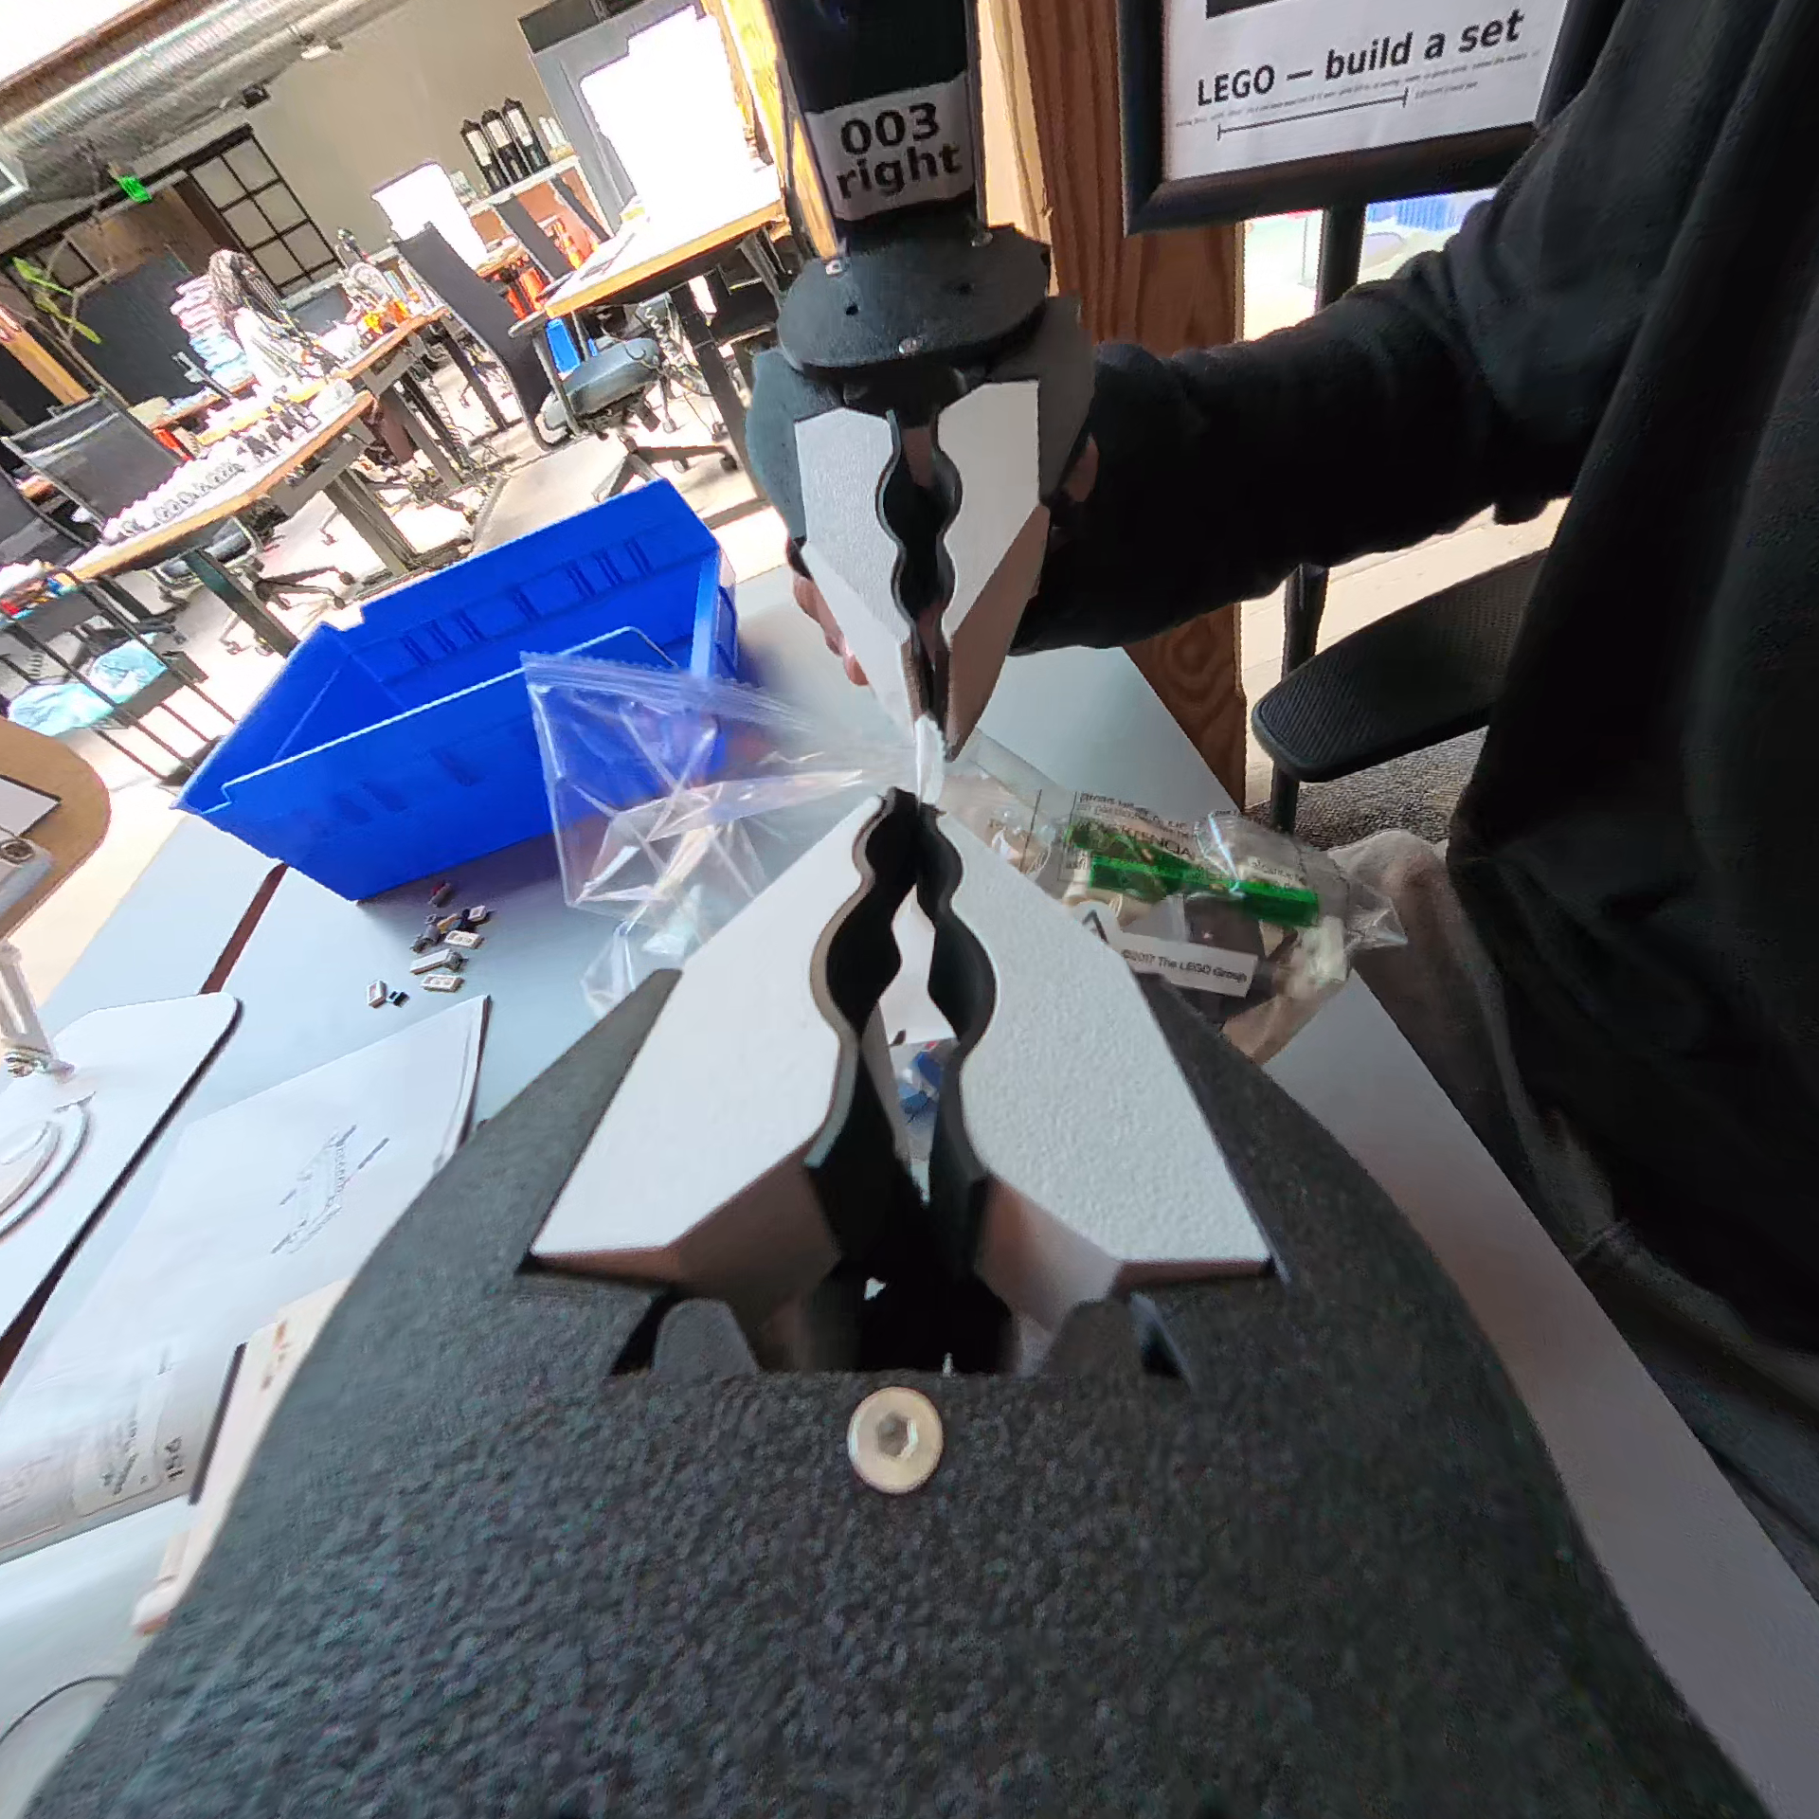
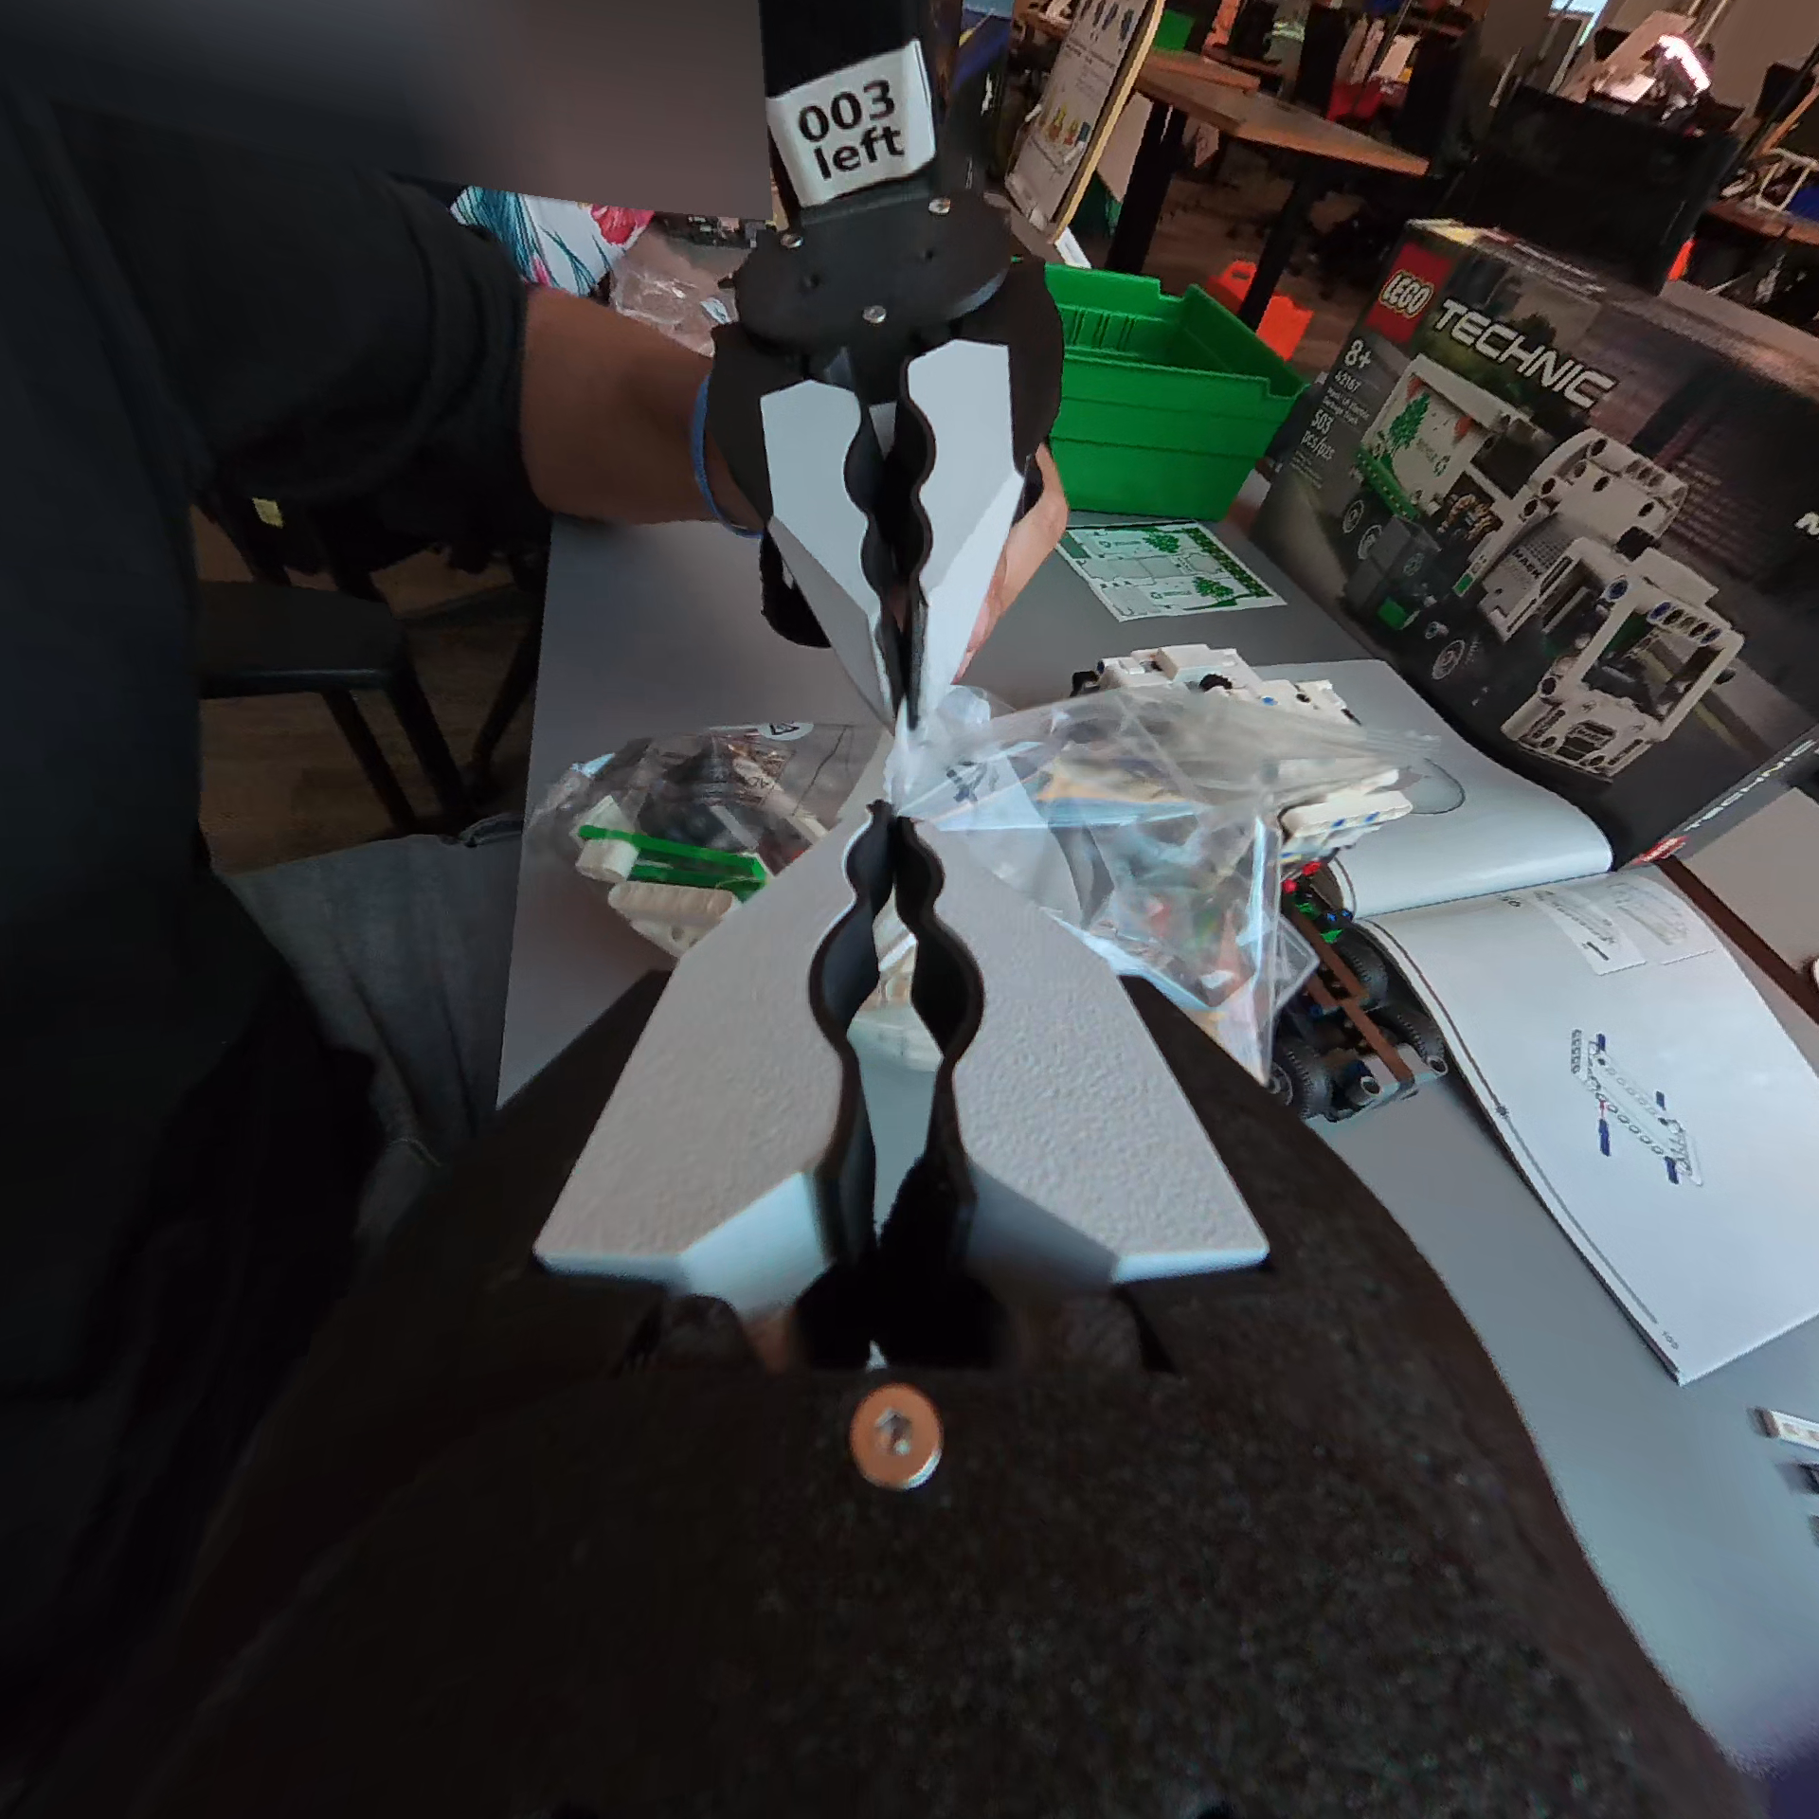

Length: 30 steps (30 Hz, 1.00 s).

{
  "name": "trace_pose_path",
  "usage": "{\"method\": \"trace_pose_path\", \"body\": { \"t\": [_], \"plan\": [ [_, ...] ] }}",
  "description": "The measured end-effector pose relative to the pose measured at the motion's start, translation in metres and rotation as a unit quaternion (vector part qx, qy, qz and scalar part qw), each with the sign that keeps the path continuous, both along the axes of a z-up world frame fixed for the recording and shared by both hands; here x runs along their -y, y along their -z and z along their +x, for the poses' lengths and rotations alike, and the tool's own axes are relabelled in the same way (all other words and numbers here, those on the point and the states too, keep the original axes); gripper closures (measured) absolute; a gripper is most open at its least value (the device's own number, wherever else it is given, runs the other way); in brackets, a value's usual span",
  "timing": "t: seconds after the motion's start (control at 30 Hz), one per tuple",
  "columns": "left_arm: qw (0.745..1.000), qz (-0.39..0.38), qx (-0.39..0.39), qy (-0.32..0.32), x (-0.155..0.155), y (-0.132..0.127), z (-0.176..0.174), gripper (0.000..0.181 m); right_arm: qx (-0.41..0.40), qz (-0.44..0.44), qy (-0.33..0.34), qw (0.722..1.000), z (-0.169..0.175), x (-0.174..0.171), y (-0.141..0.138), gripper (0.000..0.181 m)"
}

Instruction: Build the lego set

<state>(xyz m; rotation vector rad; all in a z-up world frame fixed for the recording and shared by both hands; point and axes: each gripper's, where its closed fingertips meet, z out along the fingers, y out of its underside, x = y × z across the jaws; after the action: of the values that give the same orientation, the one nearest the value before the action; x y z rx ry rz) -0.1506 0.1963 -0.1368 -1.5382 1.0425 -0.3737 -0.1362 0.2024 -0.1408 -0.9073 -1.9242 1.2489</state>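
Bag-opening is the step in hand, I think. Left tool [image 1: 910, 802] and right tool [image 2: 891, 812] meet tip to tip, and each is squeezed tight on the same bunched bit of a clear plastic bag [image 2: 1132, 827]. The bag hangs in the air between the two tools, above the grey worktop [image 2: 689, 630]. It is thin and shiny, with many small coloured bricks inside.

Next, the tools likely need to pull away from each other so the plastic rips. A soft, steady pull seems best. A hard tug could spill the bricks all over.

Just below the tools lies another sealed bag [image 2: 679, 837] with green and cream pieces. Past the held bag sits the half-built truck [image 2: 1319, 994], lying on an open instruction book [image 2: 1575, 1112]. Farther off stands the set's box [image 2: 1536, 492]. On the other side of the tools sits a blue bin [image 1: 443, 709], with a few tiny loose pieces [image 1: 443, 945] near it.
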Motion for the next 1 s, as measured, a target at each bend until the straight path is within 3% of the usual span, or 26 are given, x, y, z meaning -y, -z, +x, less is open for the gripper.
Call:
{"method": "trace_pose_path", "body": {
  "t": [0.23,0.3,0.37,0.47,0.6,0.7,0.77,0.87,1.0],
  "plan": [
    [1.000,-0.014,0.017,0.012,0.001,0.002,0.000,0.181,-0.003,-0.013,-0.009,1.000,0.007,-0.002,0.004,0.181],
    [0.998,-0.009,0.056,-0.023,-0.006,-0.012,-0.026,0.181,-0.001,-0.023,0.007,1.000,0.017,-0.020,0.005,0.181],
    [0.994,0.009,0.096,-0.048,-0.011,-0.032,-0.056,0.181,-0.024,-0.103,0.026,0.994,0.030,-0.043,-0.006,0.181],
    [1.000,0.012,0.018,-0.001,-0.009,-0.010,-0.004,0.181,-0.033,-0.099,0.022,0.994,0.018,-0.033,-0.005,0.181],
    [0.999,-0.018,0.035,-0.014,-0.017,-0.021,-0.002,0.181,-0.025,-0.069,0.009,0.997,0.009,-0.026,-0.008,0.181],
    [1.000,-0.005,0.000,-0.013,-0.018,-0.022,0.001,0.149,-0.008,-0.047,-0.011,0.999,0.008,-0.021,-0.008,0.181],
    [0.999,-0.008,-0.045,-0.019,-0.025,-0.012,0.002,0.138,-0.003,-0.035,-0.014,0.999,0.005,-0.020,-0.011,0.181],
    [0.997,-0.039,-0.063,-0.008,-0.030,-0.001,0.004,0.138,0.005,-0.034,-0.023,0.999,0.001,-0.018,-0.012,0.181],
    [0.995,-0.057,-0.076,0.000,-0.028,0.008,0.003,0.151,0.012,-0.047,-0.030,0.998,-0.002,-0.017,-0.009,0.181]
  ]
}}
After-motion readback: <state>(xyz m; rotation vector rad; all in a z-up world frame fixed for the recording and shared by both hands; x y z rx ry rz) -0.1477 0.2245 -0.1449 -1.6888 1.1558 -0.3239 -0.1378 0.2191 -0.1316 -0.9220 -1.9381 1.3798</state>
